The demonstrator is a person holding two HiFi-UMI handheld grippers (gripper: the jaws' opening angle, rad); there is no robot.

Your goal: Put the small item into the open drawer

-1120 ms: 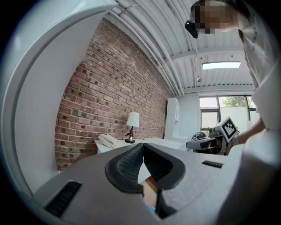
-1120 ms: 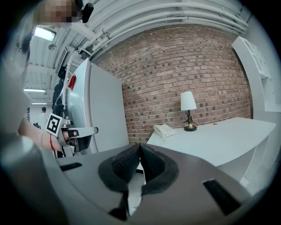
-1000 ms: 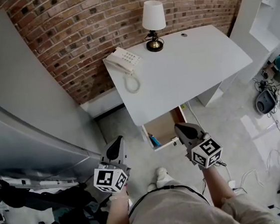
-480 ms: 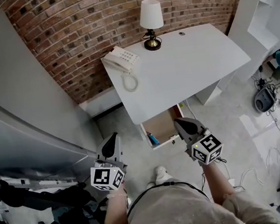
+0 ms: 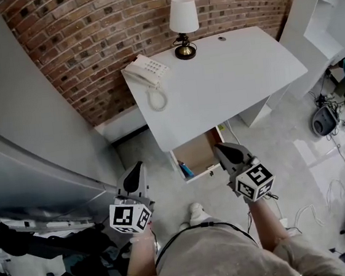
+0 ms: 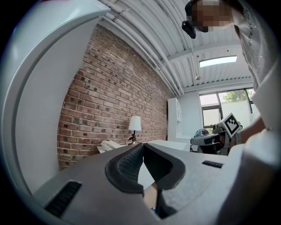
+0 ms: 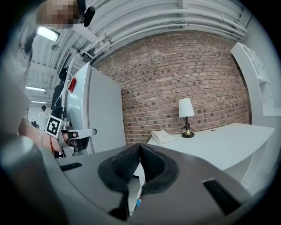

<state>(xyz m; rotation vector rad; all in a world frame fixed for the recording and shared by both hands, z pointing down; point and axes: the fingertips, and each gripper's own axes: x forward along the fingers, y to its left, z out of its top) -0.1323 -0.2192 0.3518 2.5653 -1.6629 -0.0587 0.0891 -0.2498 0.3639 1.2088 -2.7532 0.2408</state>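
The right gripper (image 5: 224,153) has its jaws pressed together on nothing, and so does the left gripper (image 5: 138,172). I judge this fits a finished drop, since a small blue item (image 5: 187,171) lies inside the open drawer (image 5: 202,152) under the desk (image 5: 234,84). Both hands hold their tools roughly level, pointing towards the desk.
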